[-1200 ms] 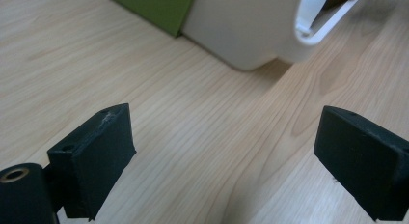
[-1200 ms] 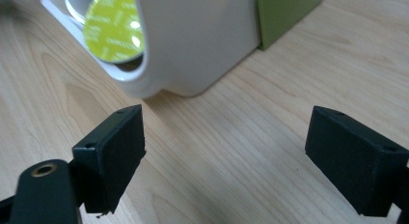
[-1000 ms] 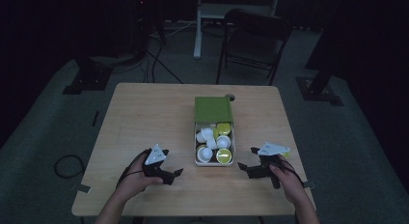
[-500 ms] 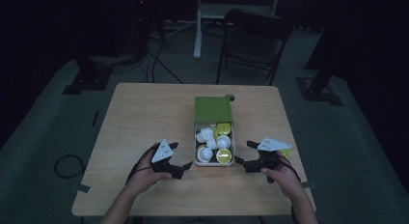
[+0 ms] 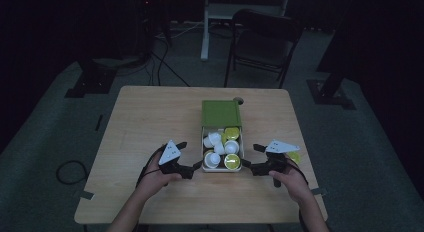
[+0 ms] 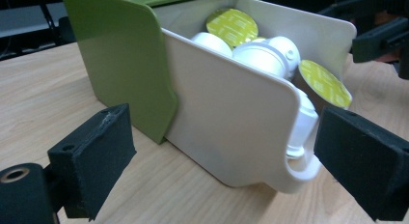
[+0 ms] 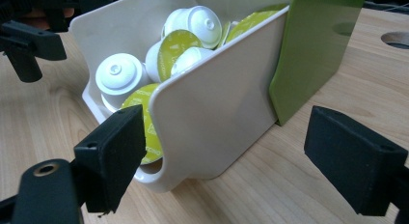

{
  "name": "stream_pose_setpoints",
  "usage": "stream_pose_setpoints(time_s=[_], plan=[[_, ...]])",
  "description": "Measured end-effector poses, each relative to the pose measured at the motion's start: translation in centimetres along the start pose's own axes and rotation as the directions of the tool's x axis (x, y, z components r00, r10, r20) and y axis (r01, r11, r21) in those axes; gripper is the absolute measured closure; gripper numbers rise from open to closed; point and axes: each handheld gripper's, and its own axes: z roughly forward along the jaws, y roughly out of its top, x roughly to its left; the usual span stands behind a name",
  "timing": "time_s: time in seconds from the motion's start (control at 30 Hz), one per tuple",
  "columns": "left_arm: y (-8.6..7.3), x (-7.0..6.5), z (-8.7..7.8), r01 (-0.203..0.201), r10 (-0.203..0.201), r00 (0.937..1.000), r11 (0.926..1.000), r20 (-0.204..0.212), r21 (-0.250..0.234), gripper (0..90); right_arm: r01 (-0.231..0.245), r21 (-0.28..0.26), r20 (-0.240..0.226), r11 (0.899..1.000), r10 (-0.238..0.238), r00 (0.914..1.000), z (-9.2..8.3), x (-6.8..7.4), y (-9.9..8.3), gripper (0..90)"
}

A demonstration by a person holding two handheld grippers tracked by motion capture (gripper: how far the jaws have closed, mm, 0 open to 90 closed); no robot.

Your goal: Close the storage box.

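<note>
Left gripper (image 5: 196, 167): jaws spread, nothing held, at tray's left wall. Right gripper (image 5: 248, 164): jaws spread, nothing held, at its right wall. White tray (image 5: 222, 169): table (image 5: 150, 122) centre, long axis front-to-back, open end nearest person, green sleeve (image 5: 220, 112) at far end. Contents: capsules (image 5: 223, 147).

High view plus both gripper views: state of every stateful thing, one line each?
White plastic drawer tray: slid out of its sleeve, resting on the table.
Green plastic sleeve: flat on the table, tray's far end still inside.
White and lime-lidded coffee capsules: loose, piled in the tray.
Left claw: open, at the tray's left wall, holding nothing.
Right claw: open, at the tray's right wall, holding nothing.
Black folding chair: unfolded, unoccupied.
</note>
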Motion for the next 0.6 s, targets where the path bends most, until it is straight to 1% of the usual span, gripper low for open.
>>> stream_pose_setpoints(time_s=[0.07,0.1,0.17,0.3,0.37,0.47,0.53,0.6], plan=[[0.0,0.2,0.1,0.004,-0.004,1.0000,1.0000,-0.005,-0.008,7.3,-0.002,0.003,-0.001,1.000,0.002,1.0000,0.1,-0.1,0.0,14.2],[0.0,0.2,0.2,0.006,-0.006,1.0000,1.0000,-0.006,-0.004,7.2,-0.003,0.005,0.000,1.000,0.003,1.0000,0.1,-0.1,0.0,14.2],[0.0,0.3,0.4,0.004,-0.004,1.0000,1.0000,-0.003,-0.009,7.2,-0.004,0.007,0.003,1.000,0.004,1.0000,0.2,-0.2,-0.1,14.2],[-0.1,0.3,0.8,0.000,0.000,1.0000,1.0000,0.003,-0.001,7.3,-0.002,0.014,0.007,1.000,0.002,1.0000,0.3,-0.3,-0.2,14.2],[-0.1,0.4,1.0,-0.003,0.003,1.0000,1.0000,-0.002,0.001,7.3,-0.009,0.015,0.005,1.000,0.009,1.0000,0.3,-0.4,-0.2,14.0],[-0.3,0.6,1.3,0.020,-0.020,0.9998,0.9998,0.004,-0.002,7.2,-0.011,0.014,0.001,1.000,0.011,0.9999,0.4,-0.4,-0.2,13.8],[-0.3,0.6,1.3,0.026,-0.026,0.9997,0.9997,0.005,-0.002,7.2,-0.011,0.016,0.001,1.000,0.011,0.9999,0.4,-0.4,-0.2,13.3],[-0.3,0.6,1.4,0.022,-0.022,0.9998,0.9998,0.002,-0.001,7.2,-0.008,0.017,0.000,1.000,0.008,1.0000,0.4,-0.5,-0.1,13.2]])
